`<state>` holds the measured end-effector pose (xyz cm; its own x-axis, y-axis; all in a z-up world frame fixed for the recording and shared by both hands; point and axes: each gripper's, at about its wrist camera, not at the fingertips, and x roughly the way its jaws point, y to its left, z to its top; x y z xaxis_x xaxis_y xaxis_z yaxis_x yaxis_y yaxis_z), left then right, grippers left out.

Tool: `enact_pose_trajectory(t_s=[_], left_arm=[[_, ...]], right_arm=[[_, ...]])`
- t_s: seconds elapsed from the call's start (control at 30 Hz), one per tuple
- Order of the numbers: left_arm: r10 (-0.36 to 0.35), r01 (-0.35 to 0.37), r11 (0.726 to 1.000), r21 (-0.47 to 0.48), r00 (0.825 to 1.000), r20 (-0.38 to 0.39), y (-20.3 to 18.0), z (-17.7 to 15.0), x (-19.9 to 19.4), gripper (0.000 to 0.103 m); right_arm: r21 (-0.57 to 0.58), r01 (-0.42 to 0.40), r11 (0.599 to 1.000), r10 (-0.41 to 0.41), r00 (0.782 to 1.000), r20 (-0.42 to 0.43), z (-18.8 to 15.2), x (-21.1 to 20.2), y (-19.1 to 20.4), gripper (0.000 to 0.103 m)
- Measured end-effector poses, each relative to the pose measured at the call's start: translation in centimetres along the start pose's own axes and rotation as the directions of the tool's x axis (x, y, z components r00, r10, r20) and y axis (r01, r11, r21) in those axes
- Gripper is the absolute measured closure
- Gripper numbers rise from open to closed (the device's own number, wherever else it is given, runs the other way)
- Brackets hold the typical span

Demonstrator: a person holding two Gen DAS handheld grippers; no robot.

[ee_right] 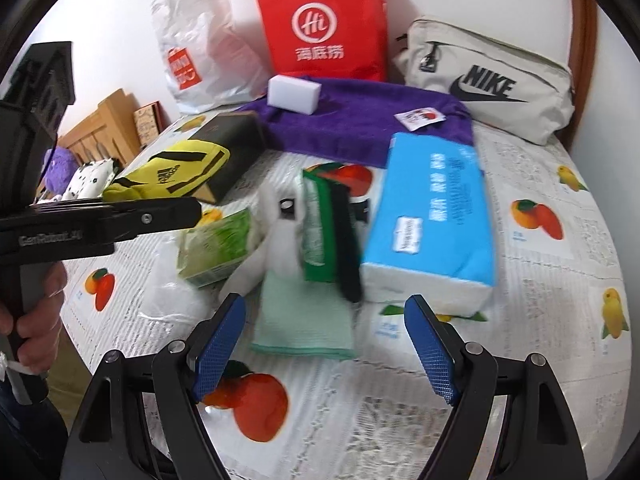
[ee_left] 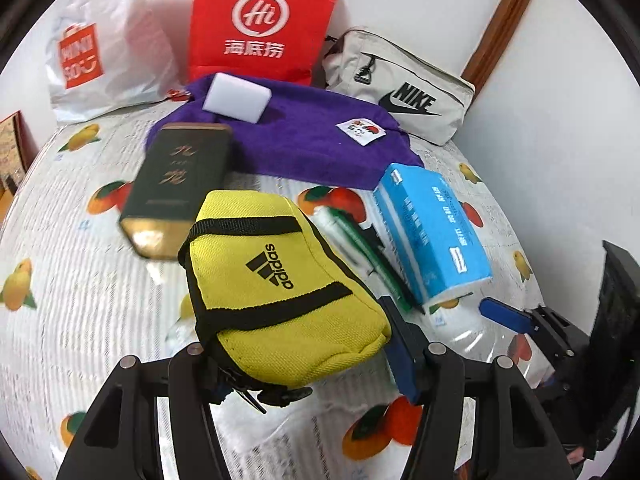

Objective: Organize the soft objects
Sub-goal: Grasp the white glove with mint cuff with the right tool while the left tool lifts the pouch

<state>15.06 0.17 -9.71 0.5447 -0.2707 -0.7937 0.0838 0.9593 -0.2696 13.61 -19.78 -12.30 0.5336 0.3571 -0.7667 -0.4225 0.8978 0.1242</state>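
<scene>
Left gripper (ee_left: pixel 304 344) was clamped on the yellow Adidas pouch (ee_left: pixel 276 288), lifted off the tablecloth (ee_left: pixel 80 320). Right gripper (ee_right: pixel 326 344) was wide open, empty, over the green cloth (ee_right: pixel 304 320).

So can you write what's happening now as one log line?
left gripper: shut on yellow Adidas pouch, lifted | right gripper: open, empty, above mint green cloth | blue tissue pack: on table

Yellow mesh-cloth pouch (ee_left: pixel 276 292), fuzzy purple towel (ee_left: pixel 304 140), glossy plastic tissue pack (ee_right: pixel 432 216)
</scene>
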Motion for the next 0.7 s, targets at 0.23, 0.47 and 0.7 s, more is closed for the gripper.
enact_pose_trajectory(t_s=[0.23, 0.47, 0.7], left_arm=[[0.043, -0.042, 0.999, -0.033, 0.999, 0.020, 2.3, -1.8, -1.2, 0.044], [0.051, -0.050, 0.996, -0.073, 0.999, 0.019, 4.2, -2.5, -1.4, 0.044], [0.032, -0.031, 0.996, -0.089, 0.999, 0.014, 4.8, -2.4, -1.0, 0.044]], right_arm=[[-0.029, -0.005, 1.000, 0.005, 1.000, -0.015, -0.3, 3.4, 1.4, 0.023], [-0.072, 0.068, 0.995, -0.067, 0.997, 0.026, -0.6, 5.4, 2.1, 0.059], [-0.056, 0.015, 0.998, -0.014, 1.000, 0.020, 0.2, 3.4, 1.7, 0.094]])
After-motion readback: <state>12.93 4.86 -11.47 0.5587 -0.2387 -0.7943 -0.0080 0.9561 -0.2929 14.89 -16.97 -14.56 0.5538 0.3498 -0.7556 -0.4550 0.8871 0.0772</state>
